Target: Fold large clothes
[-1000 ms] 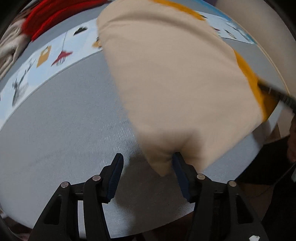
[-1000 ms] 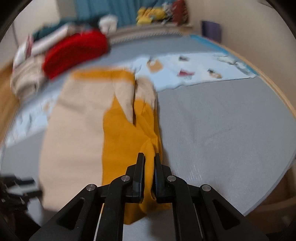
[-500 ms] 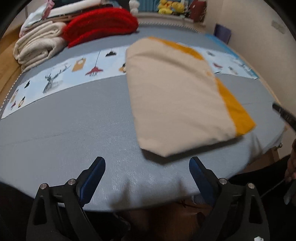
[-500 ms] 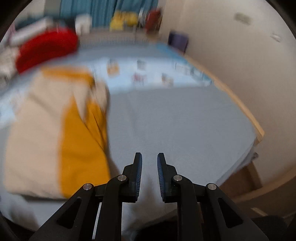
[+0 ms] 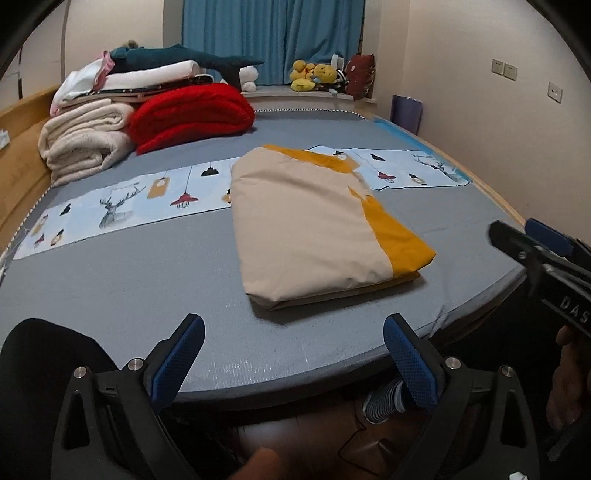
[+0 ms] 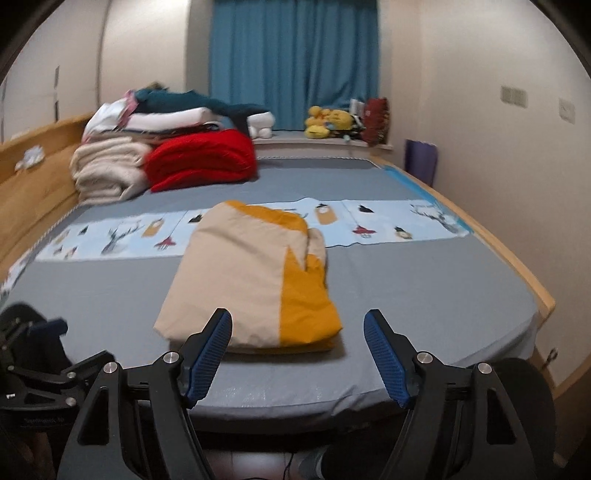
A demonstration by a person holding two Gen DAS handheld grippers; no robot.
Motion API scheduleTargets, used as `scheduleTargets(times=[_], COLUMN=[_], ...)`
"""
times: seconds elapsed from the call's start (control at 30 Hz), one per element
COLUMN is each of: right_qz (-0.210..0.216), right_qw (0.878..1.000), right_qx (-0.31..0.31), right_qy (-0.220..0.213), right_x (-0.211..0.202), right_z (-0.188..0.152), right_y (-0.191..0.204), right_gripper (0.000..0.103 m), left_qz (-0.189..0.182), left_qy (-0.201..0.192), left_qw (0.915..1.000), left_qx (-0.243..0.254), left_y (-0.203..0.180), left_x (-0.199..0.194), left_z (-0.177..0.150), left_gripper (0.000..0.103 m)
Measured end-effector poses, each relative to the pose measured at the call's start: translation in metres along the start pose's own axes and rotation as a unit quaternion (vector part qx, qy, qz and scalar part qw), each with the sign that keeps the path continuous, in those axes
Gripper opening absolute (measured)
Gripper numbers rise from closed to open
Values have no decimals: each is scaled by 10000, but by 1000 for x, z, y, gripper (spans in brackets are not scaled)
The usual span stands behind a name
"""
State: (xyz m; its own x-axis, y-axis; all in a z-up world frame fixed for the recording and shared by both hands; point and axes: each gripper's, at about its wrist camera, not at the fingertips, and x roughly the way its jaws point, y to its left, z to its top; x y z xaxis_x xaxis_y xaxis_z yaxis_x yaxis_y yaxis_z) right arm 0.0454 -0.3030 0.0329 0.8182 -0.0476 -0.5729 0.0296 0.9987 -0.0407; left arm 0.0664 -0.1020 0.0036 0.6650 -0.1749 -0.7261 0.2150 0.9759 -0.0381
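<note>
The only writing I can read is the white letters "DAS" on the black body of the right gripper (image 5: 532,240), at the right edge of the left wrist view; the word is cut by the frame. A small line of print on the left gripper (image 6: 40,332) body in the right wrist view is too blurred to read.

The folded garment (image 5: 317,229), beige w/ a mustard-yellow part on its right side, lies flat on the grey bed sheet (image 5: 129,280), near the front edge of the bed and apart from both grippers. Its far end lies over a light-blue printed strip (image 5: 122,206) that runs across the bed; the strip shows deer, hanging lamps and tags, no words I can read.

Left gripper: jaws wide apart and opening, nothing between them, blue pads (image 5: 177,358) free over the bed edge in front of the garment. Right gripper: jaws also apart and opening, nothing clamped; its left blue pad (image 6: 210,354) is seen in front of the garment's near edge but does not press it.

Behind the garment to the left: a red blanket (image 5: 192,114), cream blankets (image 5: 85,144), a pile of linen on top. Further behind: blue curtain (image 5: 273,33), yellow plush toys (image 5: 310,75) on a ledge. Wooden bed frame (image 6: 33,188) left of the garment, plain wall w/ switches (image 5: 504,68) on the right
</note>
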Motion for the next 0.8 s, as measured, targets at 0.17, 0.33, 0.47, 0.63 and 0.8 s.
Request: scheduleTargets(times=[0.17, 0.33, 0.47, 0.63, 0.8], right_qz=[50, 45, 122, 202, 235], right_qw=[9996, 9987, 9985, 9982, 9979], right_qx=[-133, -20, -70, -145, -159], right_qy=[252, 498, 520, 546, 574], right_x=[16, 34, 35, 34, 35], right_z=[-4, -4, -5, -7, -7], right_y=[12, 10, 12, 16, 17], right_gripper=[75, 75, 75, 75, 75], left_qz=[-140, 37, 127, 179, 175], left_qy=[260, 231, 158, 119, 58], left_qw=[9995, 9989, 9982, 9978, 9981], left_qx=[-150, -418, -561, -629, -583], left_y=[2, 11, 19, 23, 22], left_x=[21, 27, 25, 24, 21], left_z=[-3, -1, 0, 0, 0], left_gripper=[96, 96, 96, 97, 97])
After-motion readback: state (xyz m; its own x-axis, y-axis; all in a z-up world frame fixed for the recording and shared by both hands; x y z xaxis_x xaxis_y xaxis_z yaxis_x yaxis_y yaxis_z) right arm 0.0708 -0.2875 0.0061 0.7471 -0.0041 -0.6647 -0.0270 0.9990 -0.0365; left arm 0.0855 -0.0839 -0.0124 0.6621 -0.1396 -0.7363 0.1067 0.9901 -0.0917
